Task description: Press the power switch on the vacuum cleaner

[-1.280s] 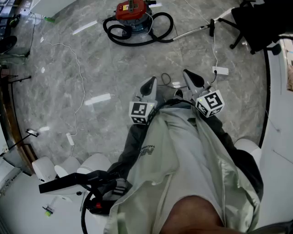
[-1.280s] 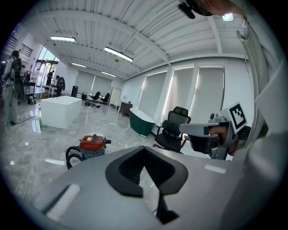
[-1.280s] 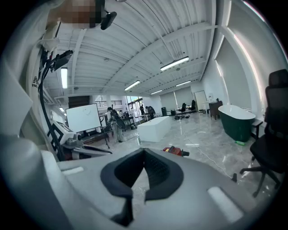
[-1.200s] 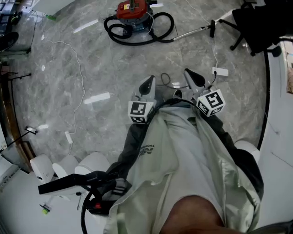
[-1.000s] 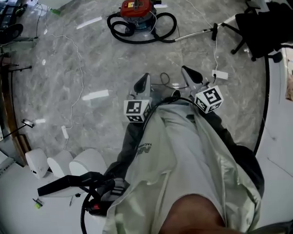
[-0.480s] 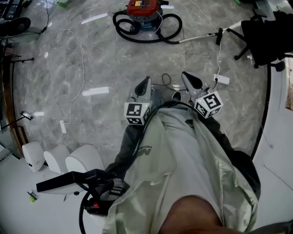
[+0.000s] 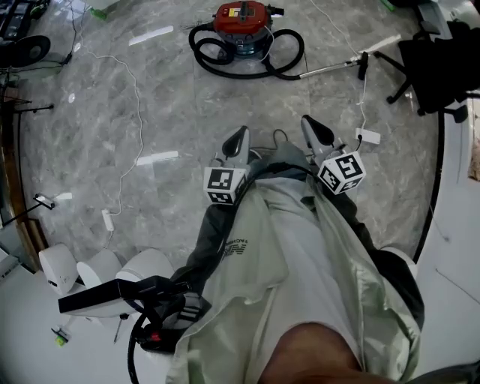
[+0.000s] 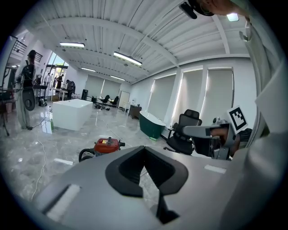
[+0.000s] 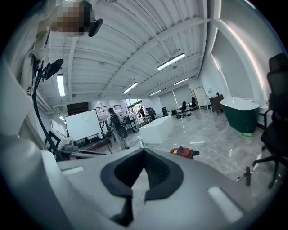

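Task thing: the vacuum cleaner, a red canister, stands on the marble floor well ahead of the person, ringed by its black hose.
Switch: too small to pick out from here; I judge it sits on the canister's top face.
Handling: the body looks rigid and heavy enough to hold under a downward press, though a sideways push might shift it on the glossy floor. No grip is needed, only a square push on the switch with one tip.
Left claw: clenched on nothing, tips meeting, held low in front of the body and aimed forward at the canister.
Right claw: likewise clenched and empty, level with the left and just beside it.
Reach: both are well apart from the canister, so the person must close in first.
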`<state>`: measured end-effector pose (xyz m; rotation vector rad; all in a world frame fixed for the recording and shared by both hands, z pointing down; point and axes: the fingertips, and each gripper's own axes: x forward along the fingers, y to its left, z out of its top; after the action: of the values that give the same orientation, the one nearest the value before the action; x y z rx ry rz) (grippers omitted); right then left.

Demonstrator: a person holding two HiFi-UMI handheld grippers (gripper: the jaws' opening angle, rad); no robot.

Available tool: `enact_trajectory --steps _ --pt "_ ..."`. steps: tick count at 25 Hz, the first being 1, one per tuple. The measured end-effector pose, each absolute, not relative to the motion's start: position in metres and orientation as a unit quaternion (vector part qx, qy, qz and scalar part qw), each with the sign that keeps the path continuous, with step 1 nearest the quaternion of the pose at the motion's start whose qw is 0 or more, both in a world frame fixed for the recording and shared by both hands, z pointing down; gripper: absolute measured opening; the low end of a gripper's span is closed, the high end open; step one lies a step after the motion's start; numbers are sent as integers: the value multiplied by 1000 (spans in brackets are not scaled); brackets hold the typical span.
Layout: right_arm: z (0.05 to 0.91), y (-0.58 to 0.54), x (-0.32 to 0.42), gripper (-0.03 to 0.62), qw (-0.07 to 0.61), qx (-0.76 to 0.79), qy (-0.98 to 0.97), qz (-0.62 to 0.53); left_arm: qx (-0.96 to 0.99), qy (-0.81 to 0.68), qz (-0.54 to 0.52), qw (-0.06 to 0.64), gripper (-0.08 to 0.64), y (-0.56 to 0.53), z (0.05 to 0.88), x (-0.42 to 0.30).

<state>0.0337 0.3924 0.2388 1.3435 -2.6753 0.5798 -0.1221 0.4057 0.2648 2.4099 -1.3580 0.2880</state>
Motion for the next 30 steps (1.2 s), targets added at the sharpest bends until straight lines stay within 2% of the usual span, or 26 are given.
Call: enact_trajectory --steps 8,15,22,30 --pt "248 335 -7 0 73 407 -888 199 827 -511 104 210 0 364 277 -167" --pt "273 226 -15 0 81 362 -901 224 788 -561 111 229 0 277 296 -183" --pt "259 83 6 0 94 309 -919 226 766 -593 99 228 0 147 280 -150" --pt "259 -11 52 0 94 319 -915 230 768 -590 102 227 0 57 272 -113"
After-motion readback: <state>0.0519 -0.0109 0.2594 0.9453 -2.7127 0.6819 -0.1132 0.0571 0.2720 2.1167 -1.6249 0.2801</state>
